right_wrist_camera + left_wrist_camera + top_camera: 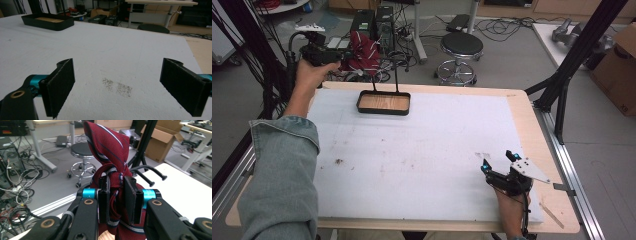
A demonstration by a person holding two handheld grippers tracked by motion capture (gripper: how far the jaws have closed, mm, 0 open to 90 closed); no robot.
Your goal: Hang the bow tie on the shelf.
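A dark red striped tie (363, 50) hangs bunched beyond the table's far left corner, held up by my left gripper (343, 56). In the left gripper view the jaws are shut on the tie (110, 150) at its gathered middle, and my left gripper (117, 195) points over the stand's two black hooked arms (150, 173). A black stand with a tray base and wooden inlay (383, 102) sits at the far side of the white mat; two thin posts (395, 75) rise from it. My right gripper (498, 160) rests open near the front right, nothing between its jaws (117, 87).
A white foam mat (422, 150) covers the wooden table, with small dark smudges (117, 87). Beyond the far edge stand a round black stool (461, 47), computer towers and tangled cables (387, 22). A black frame leg (562, 85) and cardboard box (619, 65) are at right.
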